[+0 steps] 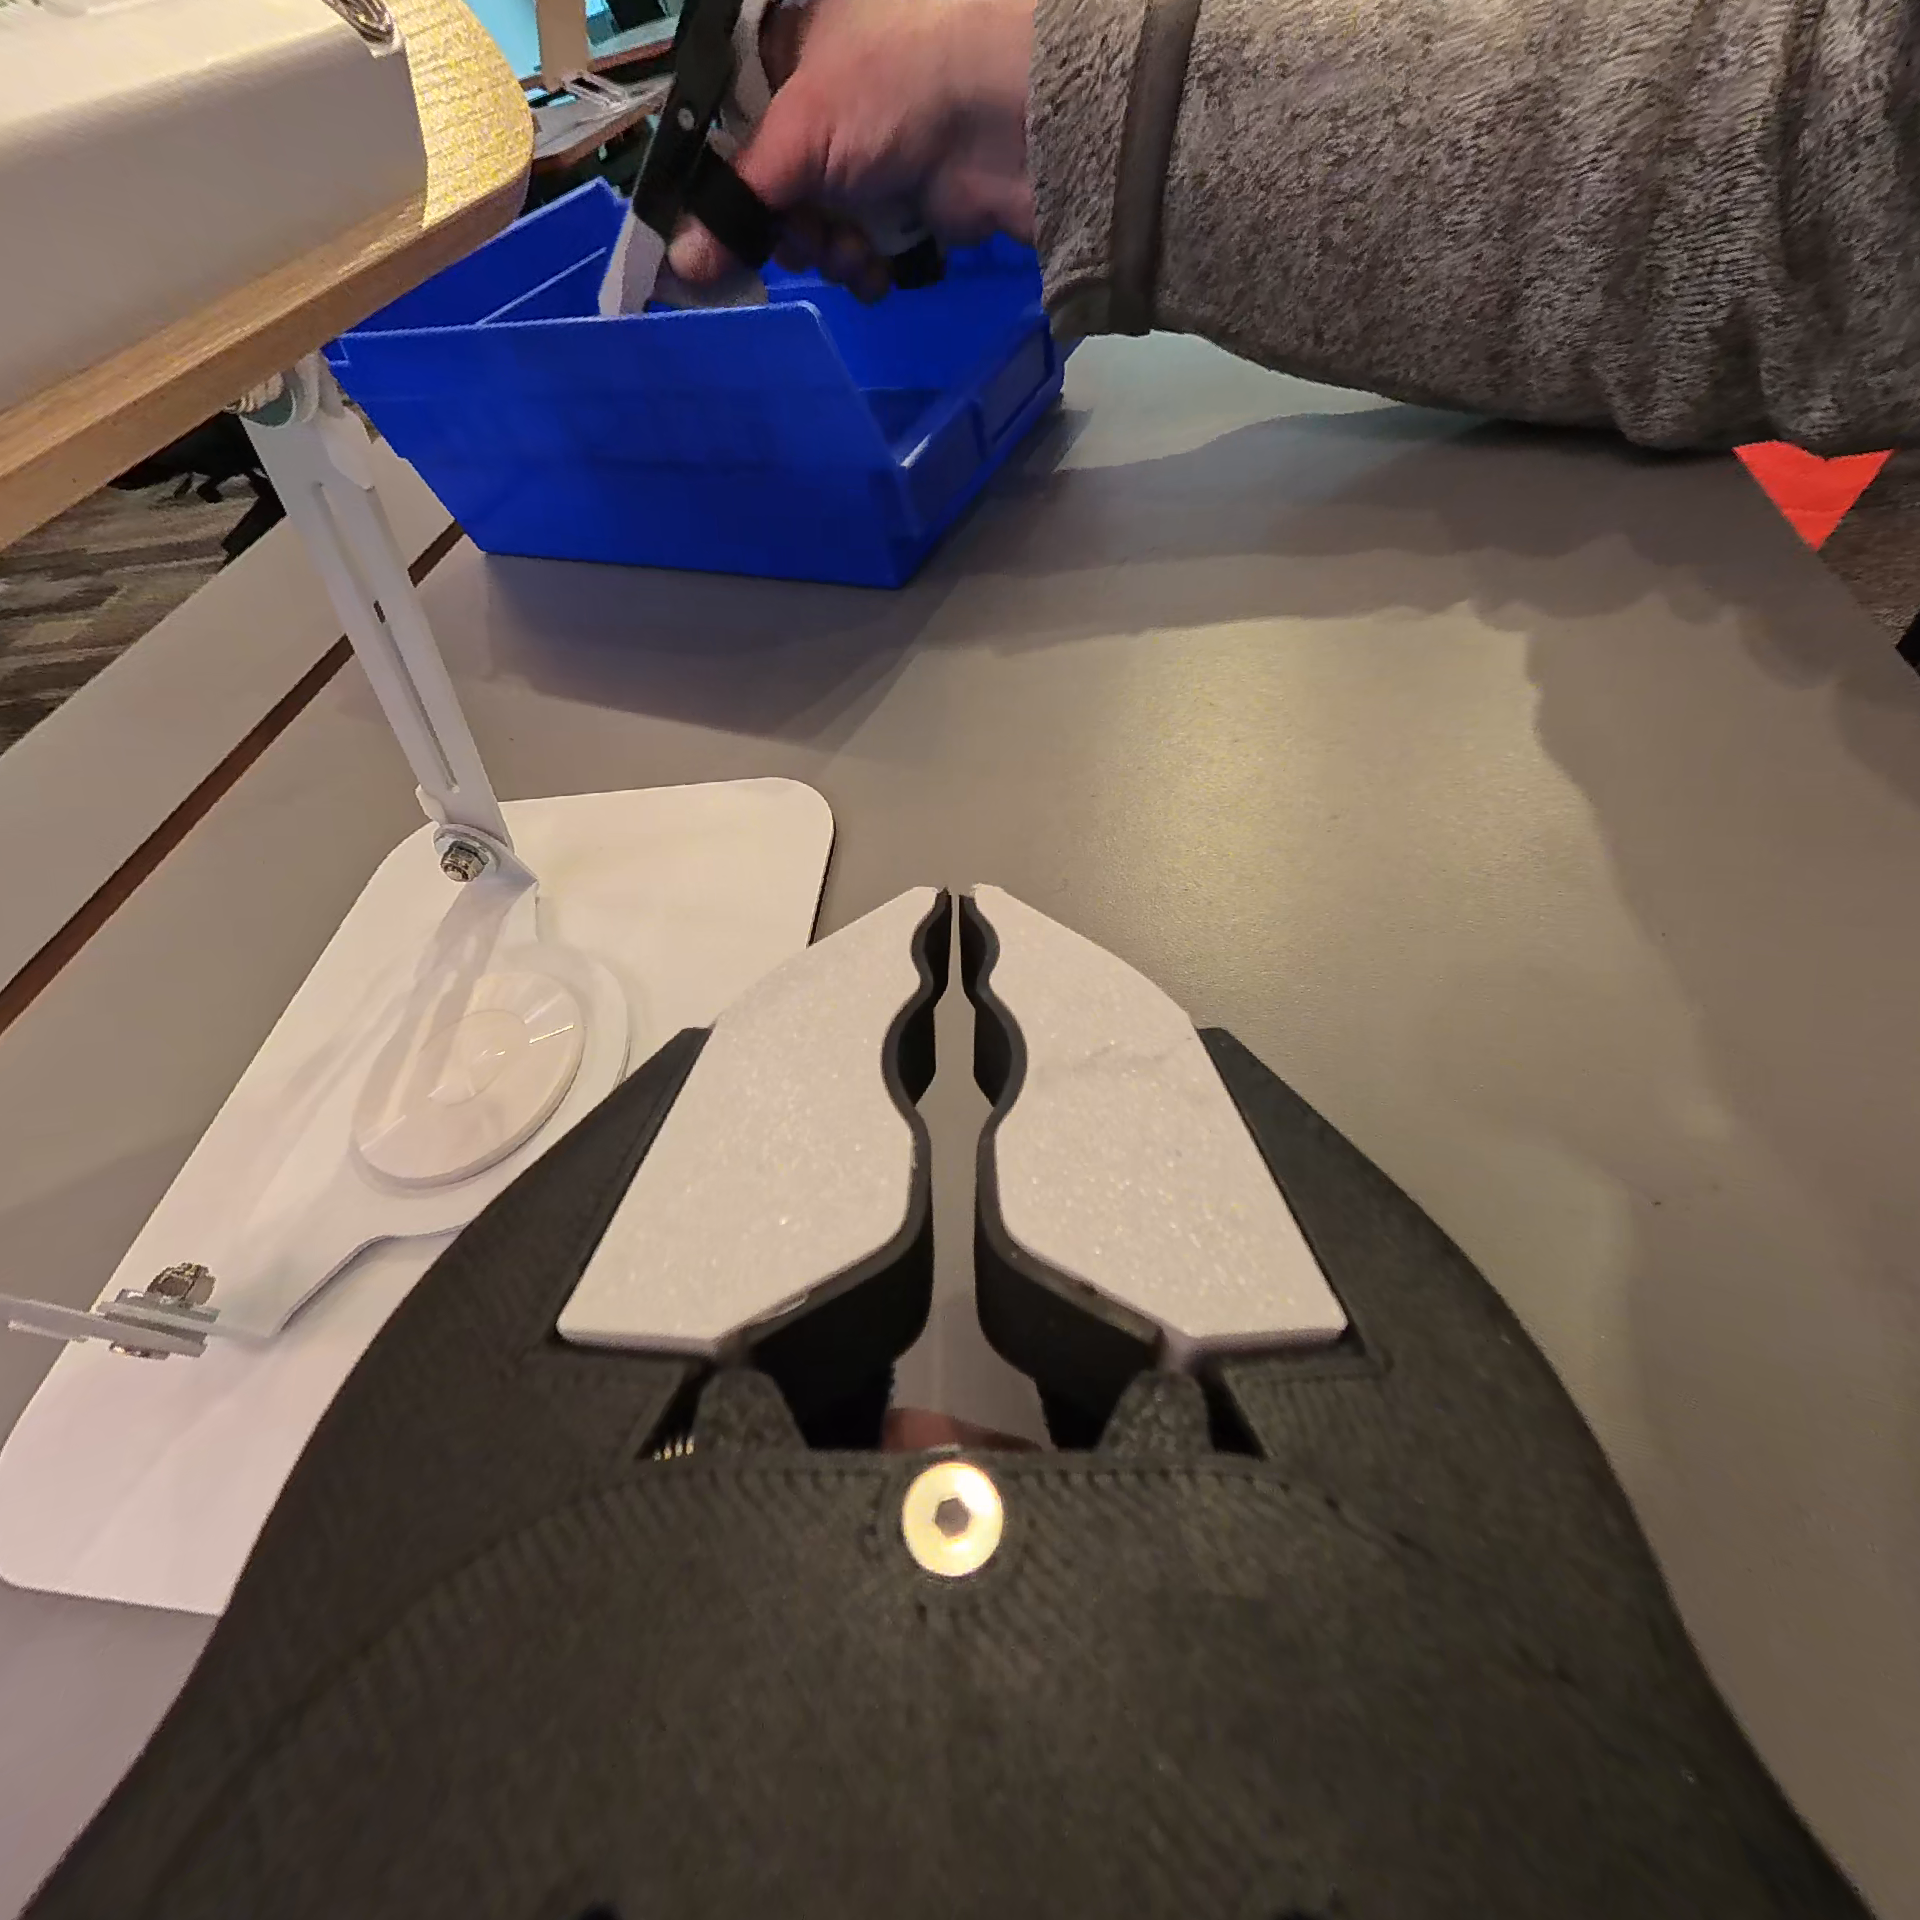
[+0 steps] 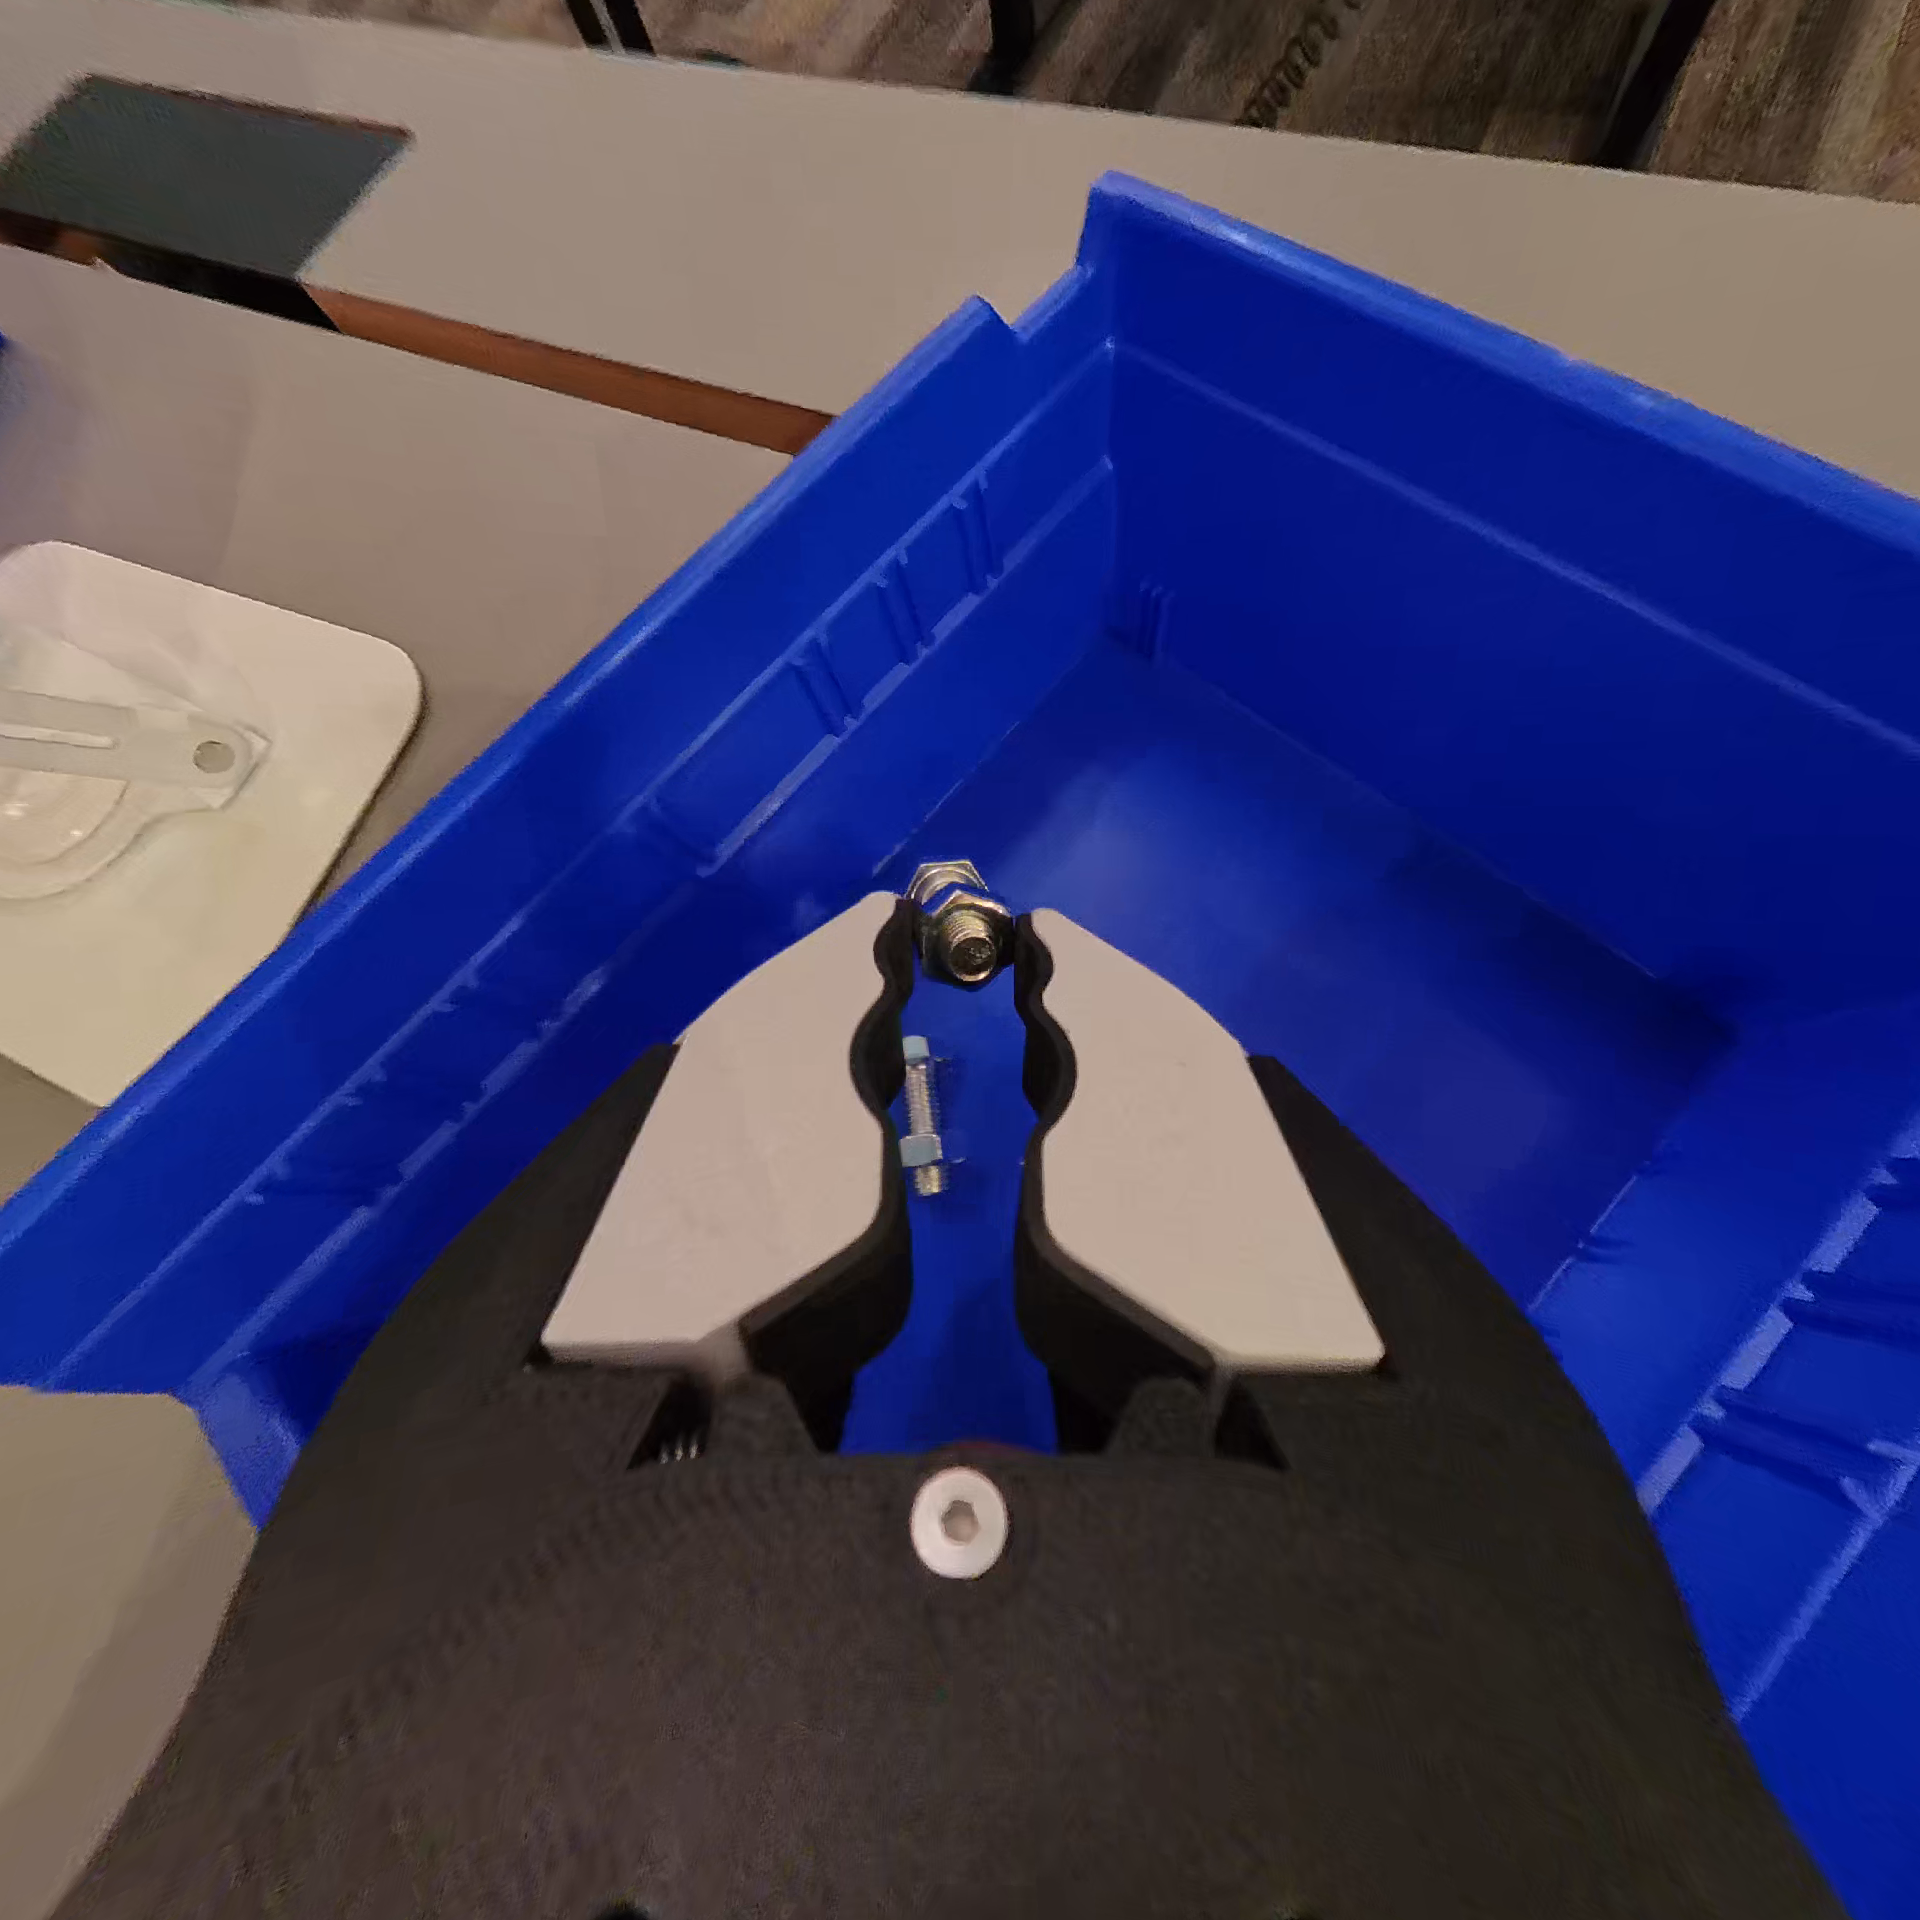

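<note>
My right gripper is inside a blue plastic bin and is shut on a silver bolt with a nut, both pads pressing on the nut at the fingertips. A second, smaller bolt with a nut lies on the bin floor below my fingers. In the left wrist view the right gripper reaches into the blue bin, held by a hand in a grey sleeve. My left gripper is shut with nothing between its pads, low over the grey table.
A white stand base plate with a white slotted arm sits left of my left gripper and carries a wooden board above. The plate also shows in the right wrist view. A red triangle mark lies at the table's right edge. My hands' fingertips stand some 40 centimetres from each other.
</note>
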Tool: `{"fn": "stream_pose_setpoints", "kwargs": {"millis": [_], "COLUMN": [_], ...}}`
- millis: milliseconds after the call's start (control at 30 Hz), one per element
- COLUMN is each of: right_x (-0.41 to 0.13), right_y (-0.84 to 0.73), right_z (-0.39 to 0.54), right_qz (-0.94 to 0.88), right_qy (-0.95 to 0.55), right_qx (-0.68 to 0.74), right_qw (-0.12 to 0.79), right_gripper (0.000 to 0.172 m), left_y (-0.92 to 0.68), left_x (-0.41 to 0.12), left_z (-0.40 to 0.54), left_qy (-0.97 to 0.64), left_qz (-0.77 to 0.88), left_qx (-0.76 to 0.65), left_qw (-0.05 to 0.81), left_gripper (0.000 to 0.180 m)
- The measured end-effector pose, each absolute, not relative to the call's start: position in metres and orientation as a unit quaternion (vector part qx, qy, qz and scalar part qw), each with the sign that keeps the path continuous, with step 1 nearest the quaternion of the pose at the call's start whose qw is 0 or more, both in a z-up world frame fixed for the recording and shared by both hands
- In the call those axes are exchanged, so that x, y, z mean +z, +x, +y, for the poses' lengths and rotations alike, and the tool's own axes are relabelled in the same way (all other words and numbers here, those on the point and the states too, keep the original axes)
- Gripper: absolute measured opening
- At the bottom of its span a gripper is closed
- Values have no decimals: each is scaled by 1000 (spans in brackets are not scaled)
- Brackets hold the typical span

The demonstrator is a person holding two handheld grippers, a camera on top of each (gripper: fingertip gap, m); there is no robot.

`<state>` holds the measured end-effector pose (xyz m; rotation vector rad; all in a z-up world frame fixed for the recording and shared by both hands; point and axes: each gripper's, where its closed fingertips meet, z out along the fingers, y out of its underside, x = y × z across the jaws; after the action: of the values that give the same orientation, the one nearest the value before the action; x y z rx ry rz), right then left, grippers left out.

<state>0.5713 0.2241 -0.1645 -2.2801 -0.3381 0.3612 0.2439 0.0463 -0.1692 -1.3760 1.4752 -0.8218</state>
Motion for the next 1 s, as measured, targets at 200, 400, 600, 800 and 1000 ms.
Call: {"fn": "stream_pose_setpoints", "kwargs": {"millis": [200,400,600,800,1000], "right_x": [-190,-207,-211,-213,-212], "right_y": [581,582,581,582,581], "right_z": [229,228,224,220,217], "right_qz": [-141,-163,-166,-157,-162], "right_qy": [-925,-937,-940,-941,-941], "right_qx": [83,47,42,60,60], "right_qw": [343,306,295,292,292], "right_gripper": [20,19,19,20,19], "left_y": [244,244,245,245,245], "left_x": [-169,-170,-171,-171,-171], "left_z": [46,45,44,44,44], "left_qy": [-559,-557,-557,-556,-556], "left_qz": [602,605,607,608,609], "left_qx": [-335,-334,-332,-331,-330], "left_qw": [461,460,460,460,459], "left_gripper": [1,1,1,1,1]}}
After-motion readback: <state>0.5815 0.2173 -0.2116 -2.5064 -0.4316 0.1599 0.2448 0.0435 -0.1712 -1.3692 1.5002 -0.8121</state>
